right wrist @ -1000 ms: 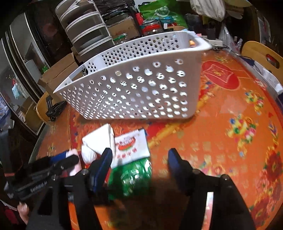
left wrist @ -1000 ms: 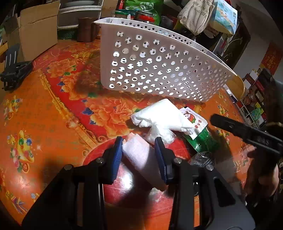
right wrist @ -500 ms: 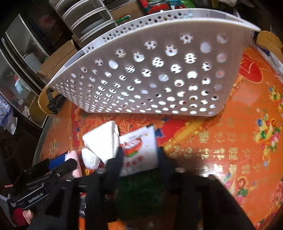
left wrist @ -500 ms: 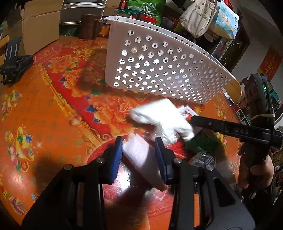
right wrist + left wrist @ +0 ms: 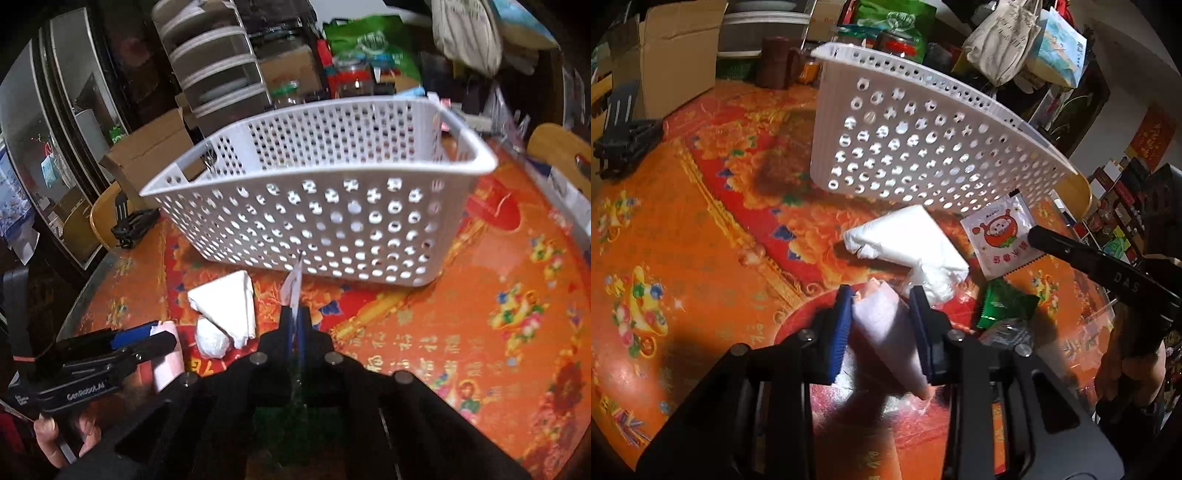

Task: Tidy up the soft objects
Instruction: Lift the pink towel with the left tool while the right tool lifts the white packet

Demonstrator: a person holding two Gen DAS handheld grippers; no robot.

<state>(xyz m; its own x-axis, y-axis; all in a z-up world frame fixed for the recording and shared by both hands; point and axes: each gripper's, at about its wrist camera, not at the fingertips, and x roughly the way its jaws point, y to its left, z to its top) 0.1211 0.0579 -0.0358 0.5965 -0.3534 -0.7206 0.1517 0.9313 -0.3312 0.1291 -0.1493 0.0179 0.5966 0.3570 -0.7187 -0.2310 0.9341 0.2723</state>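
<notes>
The table (image 5: 683, 229), under its orange and red flowered cloth, carries everything here. The white basket (image 5: 332, 229) stands near its middle, open at the top, and as far as its holes and open top show, nothing soft lies in it yet.

In front of the basket lies the folded white pack (image 5: 905, 236), flat on the cloth and untouched, just beyond the left gripper (image 5: 881, 325).

The sachet (image 5: 1001, 232), white with a red cartoon face and a green lower half, has left the table. A second ago it lay flat between the wide-open fingers of the right gripper (image 5: 294, 328); half a second ago those fingers were drawing in on it. Now the jaws are nearly together, pinching the sachet edge-on, and it hangs raised in front of the basket wall, seen as a thin upright sliver in the right wrist view. The pick appears done, and what seems left for this piece is to carry it over the rim and let go inside.

The left gripper has not moved through all this. Its blue pads (image 5: 839, 332) are drawn in on the pale pink pack (image 5: 886, 332), which looks low, at or just above the cloth, well short of the basket.
</notes>
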